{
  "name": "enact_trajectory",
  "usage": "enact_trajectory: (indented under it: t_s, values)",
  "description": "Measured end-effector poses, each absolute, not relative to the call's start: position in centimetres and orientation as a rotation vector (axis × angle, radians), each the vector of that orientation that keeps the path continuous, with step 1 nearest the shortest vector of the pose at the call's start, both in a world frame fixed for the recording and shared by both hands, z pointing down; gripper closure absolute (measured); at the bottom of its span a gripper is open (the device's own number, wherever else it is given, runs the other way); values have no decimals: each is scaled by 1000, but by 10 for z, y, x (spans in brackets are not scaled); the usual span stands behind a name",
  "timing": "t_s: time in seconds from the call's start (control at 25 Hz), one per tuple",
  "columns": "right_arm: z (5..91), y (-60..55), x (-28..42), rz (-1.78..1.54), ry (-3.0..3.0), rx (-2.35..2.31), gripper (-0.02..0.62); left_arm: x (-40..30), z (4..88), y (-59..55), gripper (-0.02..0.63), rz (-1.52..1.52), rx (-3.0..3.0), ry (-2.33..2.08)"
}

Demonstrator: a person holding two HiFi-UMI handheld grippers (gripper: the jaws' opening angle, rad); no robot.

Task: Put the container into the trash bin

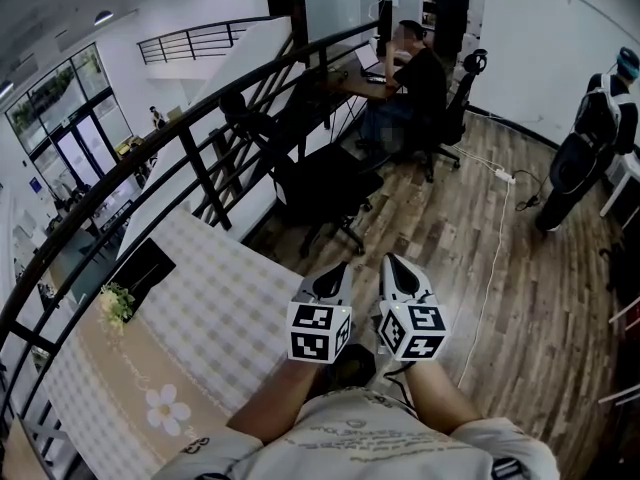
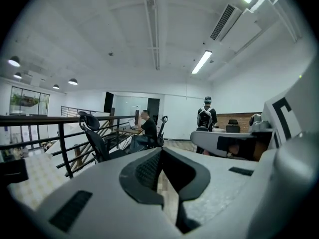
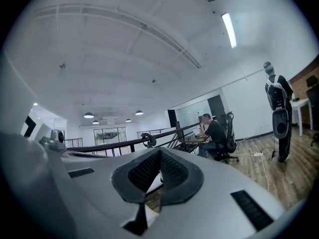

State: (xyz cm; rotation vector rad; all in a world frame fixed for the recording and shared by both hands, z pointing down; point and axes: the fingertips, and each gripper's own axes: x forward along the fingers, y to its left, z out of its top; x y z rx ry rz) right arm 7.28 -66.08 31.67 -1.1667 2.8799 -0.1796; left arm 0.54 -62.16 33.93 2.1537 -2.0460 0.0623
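Note:
No container and no trash bin show in any view. In the head view my two grippers are held side by side, close in front of the person's chest, and point out level over the wooden floor. The left gripper [image 1: 333,278] has its jaws together with nothing between them. The right gripper [image 1: 398,268] is likewise shut and empty. In the left gripper view the left gripper [image 2: 160,151] has its dark pads meeting at the tip, and the right gripper's body [image 2: 234,143] shows beside it. In the right gripper view the right gripper [image 3: 160,152] looks the same.
A table with a checked cloth [image 1: 200,308] stands at the left, bearing a small flower pot [image 1: 117,303] and a black item [image 1: 140,268]. A black railing [image 1: 200,138] runs behind it. Ahead are an office chair [image 1: 320,183], a person seated at a desk [image 1: 415,78], and a floor cable [image 1: 495,228].

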Motion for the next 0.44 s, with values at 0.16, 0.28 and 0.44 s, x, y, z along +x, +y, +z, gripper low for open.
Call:
enact_trajectory:
  t_s: [0.16,0.28,0.44]
  values:
    - [321,-658,67,-132,2904,-1174,594,3,339,-622,600,50,2150,-2029]
    - [321,-656,63,-141,2908,-1158,594,-1,339,-620,601,53,2141,-2034]
    - [323,-656,58,-140,2918,-1150,594,-6,341,-618,600,33,2129,-2018]
